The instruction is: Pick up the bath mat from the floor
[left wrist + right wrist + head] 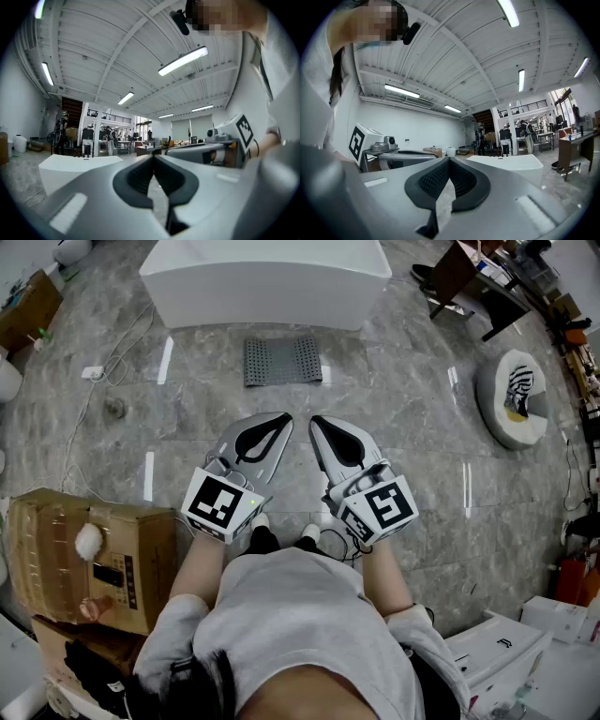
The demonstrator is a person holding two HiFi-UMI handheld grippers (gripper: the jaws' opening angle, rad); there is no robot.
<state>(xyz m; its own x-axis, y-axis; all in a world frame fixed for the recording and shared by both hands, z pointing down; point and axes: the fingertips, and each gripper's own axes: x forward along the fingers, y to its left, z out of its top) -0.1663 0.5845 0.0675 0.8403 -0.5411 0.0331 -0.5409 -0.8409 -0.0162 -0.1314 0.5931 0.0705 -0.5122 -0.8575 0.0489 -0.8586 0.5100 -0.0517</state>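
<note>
The white bathtub (264, 282) had the grey bath mat (282, 361) lying flat just in front of it, visible only in the head view. Farther from the tub and apart from the mat, the left tool (279, 420) and right tool (317, 421) each had jaws pressed together on nothing. In both tool views their own bodies hid the mat.

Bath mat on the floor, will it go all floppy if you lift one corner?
Probably floppy: the bath mat looks thin, and its side edges curve a little. It likely weighs little, being thin and dotted all over. On the shiny floor it might slide when pushed, though that is hard to tell.
</note>
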